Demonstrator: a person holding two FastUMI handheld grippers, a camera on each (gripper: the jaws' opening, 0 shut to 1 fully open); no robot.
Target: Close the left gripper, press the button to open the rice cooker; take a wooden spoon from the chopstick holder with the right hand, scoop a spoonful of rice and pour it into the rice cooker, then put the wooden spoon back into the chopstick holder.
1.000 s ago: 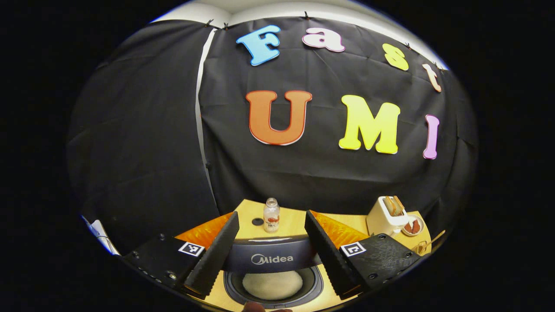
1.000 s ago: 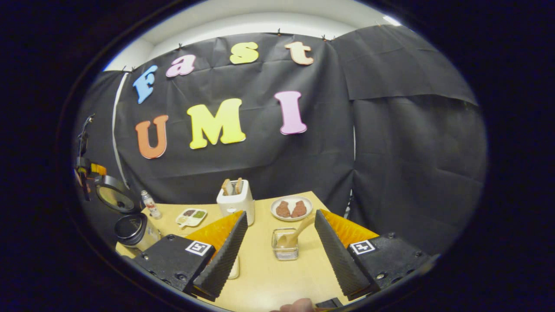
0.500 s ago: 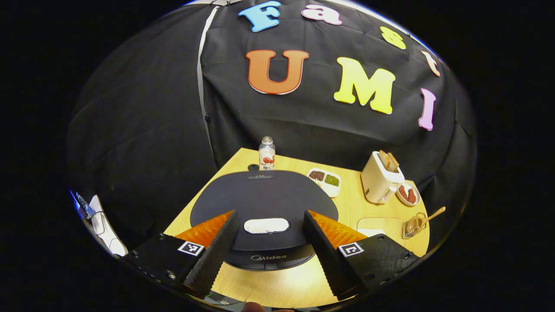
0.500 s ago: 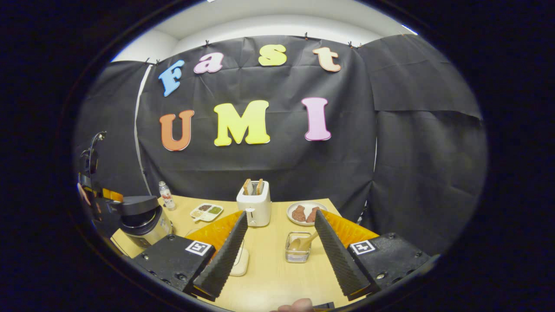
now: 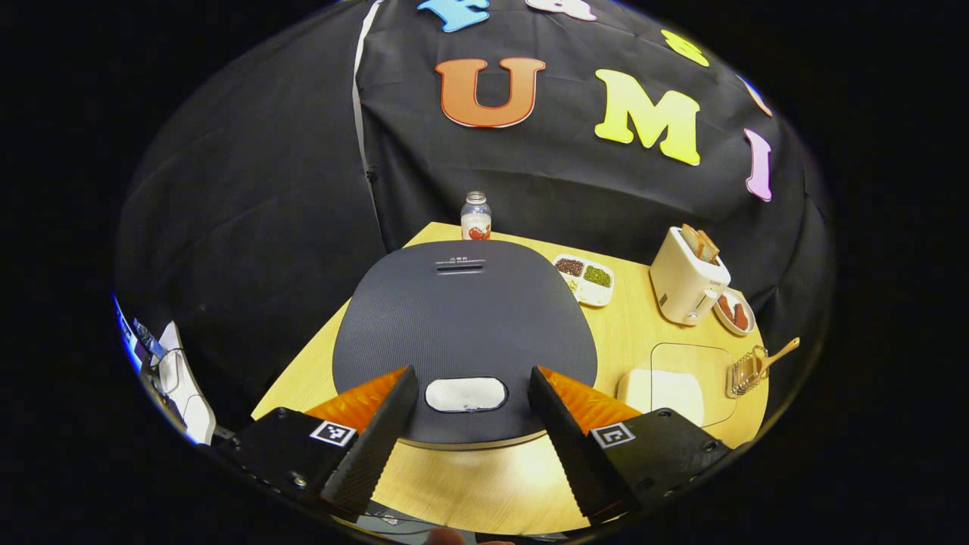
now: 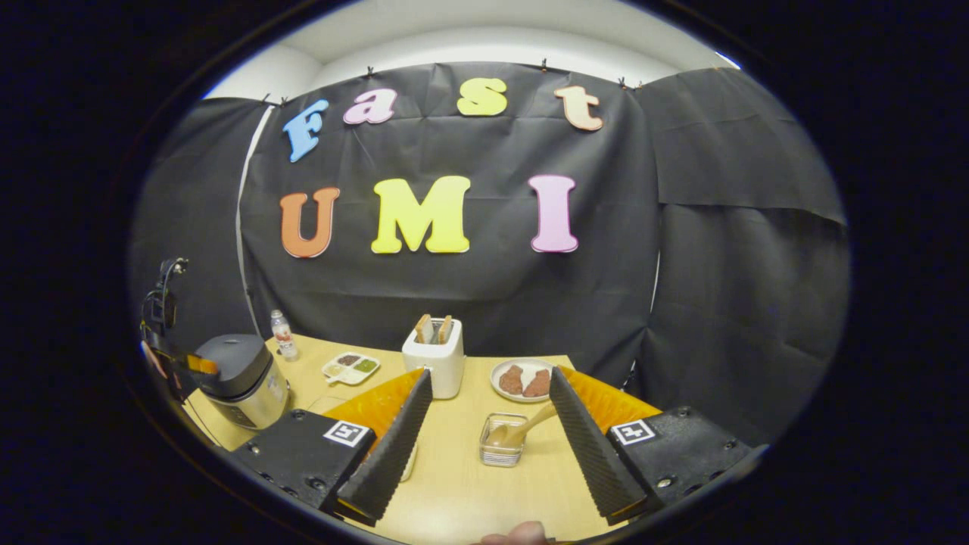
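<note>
Rice cooker (image 5: 463, 333) sits on the left part of the wooden counter (image 5: 484, 484), its dark lid down and its pale oval button (image 5: 465, 394) facing the left tongs (image 5: 463, 435), which hang just above and in front of it with the fingers set wide apart, one to each side of the button and not touching it. In the right gripper view the cooker (image 6: 238, 378) stands at the far left edge of the counter (image 6: 462, 492), with the other tongs beside it, though that corner is too dim and warped to say how close. The right tongs (image 6: 484, 446) are likewise spread open and hold nothing. Between their fingers, farther along the counter, stands the clear chopstick holder (image 6: 501, 449) with the wooden spoon (image 6: 522, 429) leaning in it, handle tilted up to the right. Behind it are a white toaster (image 6: 434, 362) with bread in its slots, a plate (image 6: 522, 379) of brown pieces, a divided dish (image 6: 350, 367) and a small bottle (image 6: 282, 335). A pale container of rice (image 5: 666, 390) lies on a board right of the cooker.
</note>
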